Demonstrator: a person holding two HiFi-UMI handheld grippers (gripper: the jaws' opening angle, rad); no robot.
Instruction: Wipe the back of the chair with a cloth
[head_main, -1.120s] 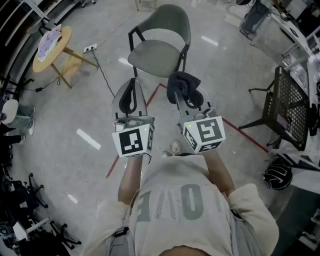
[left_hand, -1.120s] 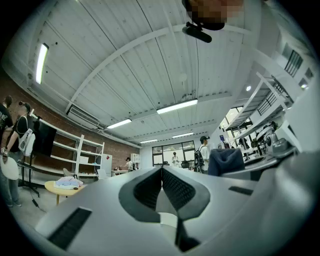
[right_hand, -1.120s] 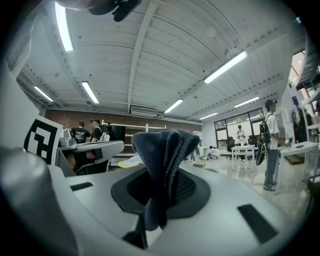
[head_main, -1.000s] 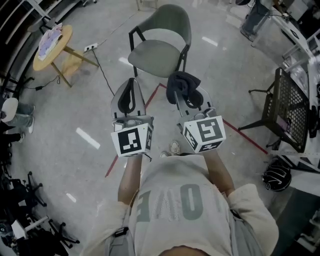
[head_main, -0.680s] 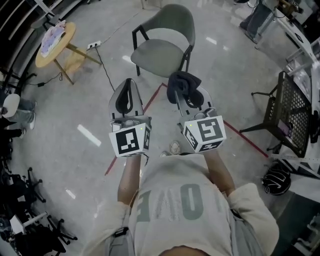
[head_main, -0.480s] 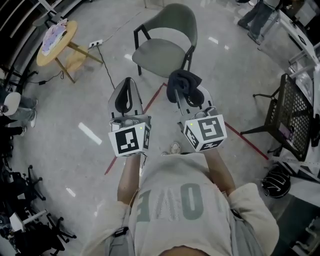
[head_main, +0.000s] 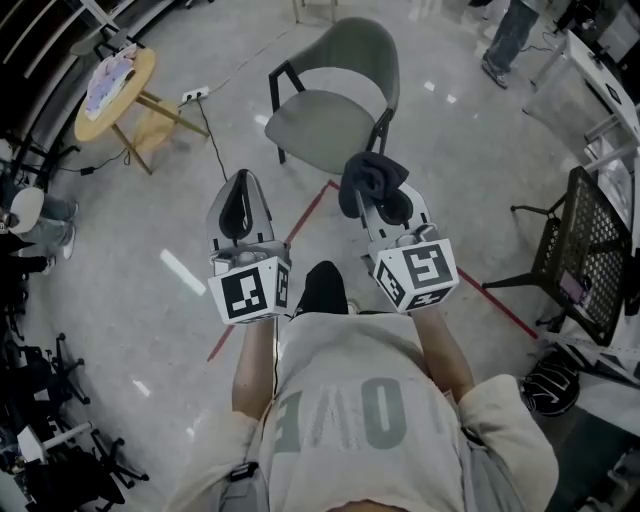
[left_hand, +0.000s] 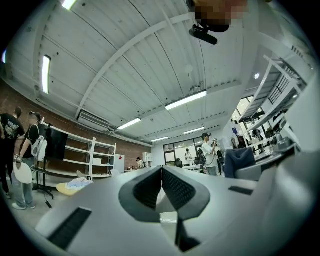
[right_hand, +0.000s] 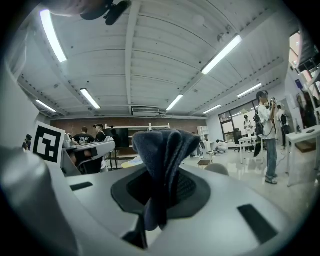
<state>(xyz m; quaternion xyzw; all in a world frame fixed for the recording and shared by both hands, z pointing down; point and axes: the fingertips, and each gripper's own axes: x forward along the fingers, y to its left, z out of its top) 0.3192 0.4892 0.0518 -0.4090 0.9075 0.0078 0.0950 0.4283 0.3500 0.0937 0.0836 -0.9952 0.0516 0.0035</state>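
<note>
**A:** Head view, where's the chair (head_main: 325, 115)?
**B:** Dead ahead, well apart. Its backrest (head_main: 352, 48) is on the far side, and the right gripper (head_main: 376, 188) looks nearer.
**A:** Left gripper view?
**B:** Left gripper (left_hand: 161, 175) is pressed together, nothing in it.
**A:** Right gripper view?
**B:** Clamped on the cloth (right_hand: 162, 150).

The cloth (right_hand: 162, 150) is dark, thick, soft fabric with a matt, slightly fuzzy surface. The left gripper (left_hand: 161, 172) and right gripper (head_main: 378, 195) have smooth matt grey plastic shells and dark, finely ribbed pads (left_hand: 176, 189). The chair (head_main: 335, 110) has a matt grey-green shell, possibly moulded plastic, on black metal legs (head_main: 384, 125). The floor (head_main: 120, 240) is polished and glossy.
</note>
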